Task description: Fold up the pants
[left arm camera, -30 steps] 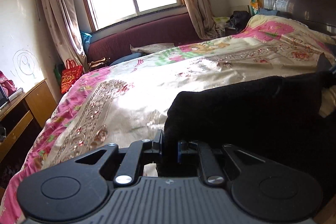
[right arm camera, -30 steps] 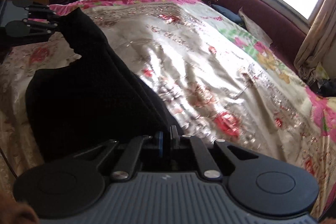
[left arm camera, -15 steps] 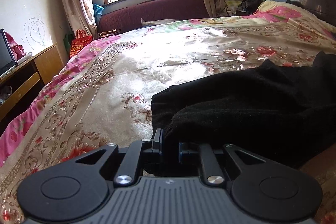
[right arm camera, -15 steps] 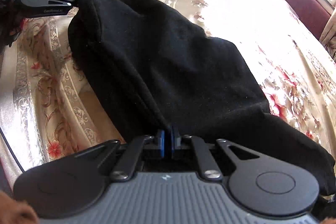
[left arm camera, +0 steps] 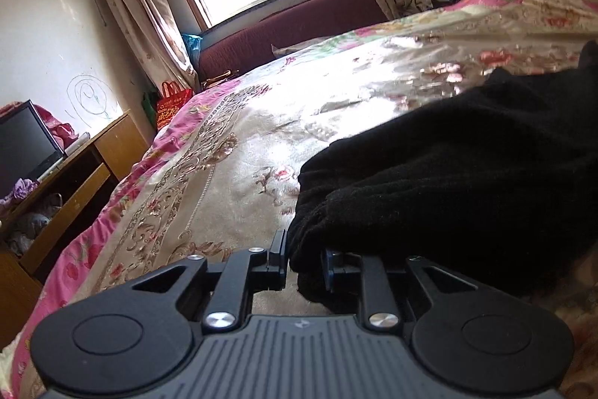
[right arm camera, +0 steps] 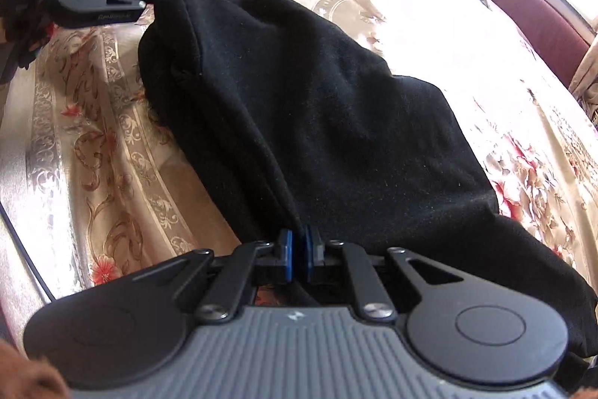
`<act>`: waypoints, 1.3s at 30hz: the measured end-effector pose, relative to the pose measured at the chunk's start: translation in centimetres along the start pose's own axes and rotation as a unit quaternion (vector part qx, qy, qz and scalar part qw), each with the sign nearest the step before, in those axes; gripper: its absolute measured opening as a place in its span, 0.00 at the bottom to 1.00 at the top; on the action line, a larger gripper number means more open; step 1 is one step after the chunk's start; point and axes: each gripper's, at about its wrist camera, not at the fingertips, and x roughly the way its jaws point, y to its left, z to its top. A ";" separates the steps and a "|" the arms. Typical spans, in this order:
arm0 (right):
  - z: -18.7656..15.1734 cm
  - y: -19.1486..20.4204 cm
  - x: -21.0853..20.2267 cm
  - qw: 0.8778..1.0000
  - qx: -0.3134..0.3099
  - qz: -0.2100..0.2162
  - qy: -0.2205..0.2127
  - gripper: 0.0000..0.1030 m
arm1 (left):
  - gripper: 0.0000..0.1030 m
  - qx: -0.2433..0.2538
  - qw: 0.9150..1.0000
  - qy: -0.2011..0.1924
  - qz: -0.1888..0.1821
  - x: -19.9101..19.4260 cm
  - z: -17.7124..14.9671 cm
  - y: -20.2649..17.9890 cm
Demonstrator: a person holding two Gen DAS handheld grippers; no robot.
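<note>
While both tools pinch pants [right arm camera: 317, 122] — TV [left arm camera: 22, 141], cabinet [left arm camera: 86, 167] left.

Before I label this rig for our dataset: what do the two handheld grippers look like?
Both match: left gripper and right gripper have black scissor-like linkage arms with silver pivot screws, round black discs either side, a ribbed grey body with a small white logo, and blue finger pads.

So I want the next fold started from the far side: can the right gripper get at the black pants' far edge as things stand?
Probably not: the right gripper is shut on the black fleece pants at their near edge; the far edge lies unobstructed.
</note>
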 end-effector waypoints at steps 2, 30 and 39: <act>-0.3 0.2 0.0 1.000 -0.004 -0.001 0.001 0.12 | 0.36 0.026 0.999 0.027 0.024 0.6 -1.4 -0.4; -14.5 -20.3 -6.3 0.895 0.422 -0.130 -0.057 0.41 | 0.36 0.063 0.981 -0.006 -0.182 -4.6 7.9 -14.2; -21.1 -33.5 -4.7 0.770 0.602 -0.178 -0.118 0.42 | 0.37 0.080 0.957 -0.030 -0.278 -3.1 13.1 -22.9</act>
